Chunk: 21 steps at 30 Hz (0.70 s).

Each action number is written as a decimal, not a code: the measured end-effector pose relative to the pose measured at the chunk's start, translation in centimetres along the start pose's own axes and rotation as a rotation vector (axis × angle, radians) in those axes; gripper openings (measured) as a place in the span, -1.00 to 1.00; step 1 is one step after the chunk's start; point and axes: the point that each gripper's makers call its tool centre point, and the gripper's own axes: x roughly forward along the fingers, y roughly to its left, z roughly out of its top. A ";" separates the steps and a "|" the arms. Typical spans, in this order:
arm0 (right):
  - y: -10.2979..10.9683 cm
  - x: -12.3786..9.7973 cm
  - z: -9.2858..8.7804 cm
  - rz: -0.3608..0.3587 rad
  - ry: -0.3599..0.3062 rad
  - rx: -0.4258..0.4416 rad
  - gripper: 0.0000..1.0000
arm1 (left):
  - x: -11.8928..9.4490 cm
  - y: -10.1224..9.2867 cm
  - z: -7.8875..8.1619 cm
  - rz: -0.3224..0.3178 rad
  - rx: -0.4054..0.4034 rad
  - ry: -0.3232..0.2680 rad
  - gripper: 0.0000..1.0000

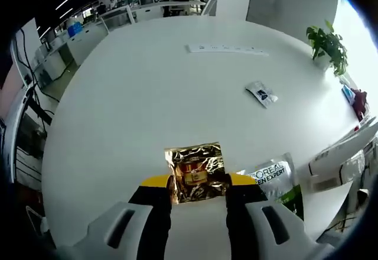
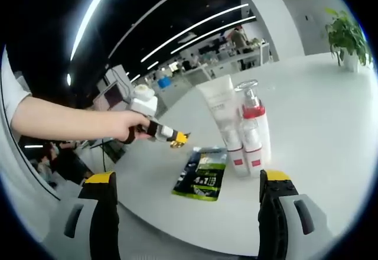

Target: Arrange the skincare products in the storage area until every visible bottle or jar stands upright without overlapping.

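My left gripper [image 1: 198, 192] pinches a gold sachet [image 1: 195, 172]; right gripper [image 2: 188, 198] gapes, tube [image 2: 223, 118] and pump bottle [image 2: 253, 127] upright ahead.

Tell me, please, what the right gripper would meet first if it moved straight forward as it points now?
Probably the green sachet lying flat on the table, then the white tube and pump bottle behind it; depth is unclear.
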 end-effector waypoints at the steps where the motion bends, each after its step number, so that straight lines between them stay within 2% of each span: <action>1: 0.1 0.0 0.0 0.003 0.000 -0.003 0.99 | -0.1 -0.1 -0.3 -0.001 -0.003 0.003 -0.22; 11: 0.6 0.0 -0.2 0.028 0.008 -0.004 0.99 | -0.4 -0.9 -2.2 -0.008 -0.022 0.027 -0.22; 15: 0.9 0.0 -0.3 0.043 0.016 -0.008 0.99 | -0.8 -1.4 -3.6 -0.003 -0.021 0.034 -0.22; 21: 1.2 0.0 -0.5 0.059 0.024 -0.010 0.99 | -0.7 -1.3 -4.2 0.002 -0.025 0.045 -0.22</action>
